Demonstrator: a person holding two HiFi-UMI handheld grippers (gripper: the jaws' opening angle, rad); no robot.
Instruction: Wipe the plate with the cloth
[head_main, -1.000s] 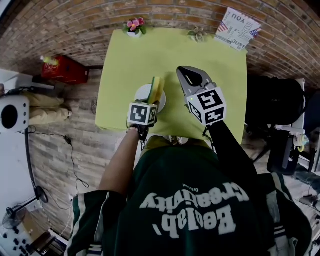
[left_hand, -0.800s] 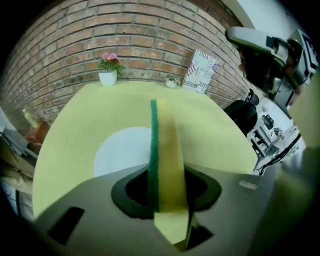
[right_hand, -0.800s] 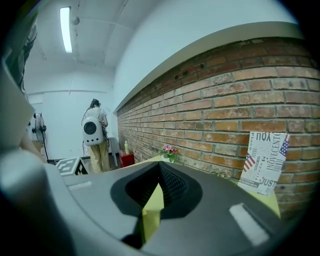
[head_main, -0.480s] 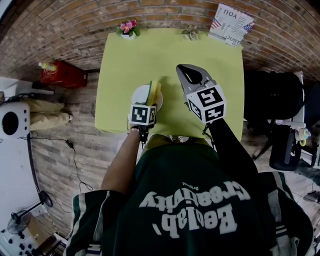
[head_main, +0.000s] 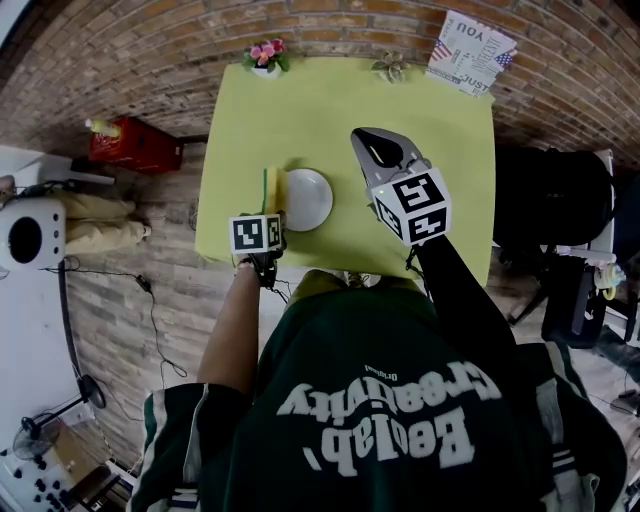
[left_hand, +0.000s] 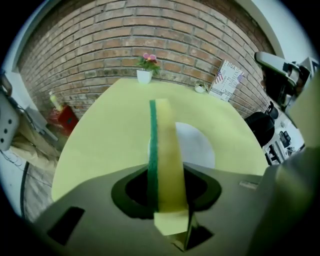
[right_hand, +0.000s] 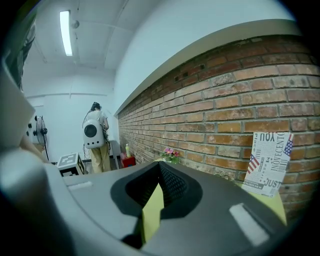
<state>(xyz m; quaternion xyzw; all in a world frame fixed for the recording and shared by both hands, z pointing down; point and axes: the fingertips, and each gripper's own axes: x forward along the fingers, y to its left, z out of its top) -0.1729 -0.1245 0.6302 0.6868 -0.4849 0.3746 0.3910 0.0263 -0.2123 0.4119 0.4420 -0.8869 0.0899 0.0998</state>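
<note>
Head view, read from left to right. We find the left gripper (head_main: 266, 212) at the near-left edge of the table (head_main: 420, 100), its jaws clamped on the cloth (head_main: 271, 187), a yellow pad with a green face held on edge. Half a second earlier that pad stood over the plate (head_main: 308, 199). Now it has slid off to the left and sits just beside the rim, leaving the whole white disc uncovered. We judge this to be either the end of one wiping stroke or the end of the wiping itself; the frames do not settle which. The left gripper view confirms the grip: the pad stands upright between the jaws, with the plate behind it to the right. The bare left forearm reaches straight forward from the torso. Further right, the right gripper (head_main: 374, 146) hangs where it was before, raised on a dark-sleeved arm to the right of the plate. Its own view shows the jaws drawn together on nothing, with only a sliver of yellow table between them.
</note>
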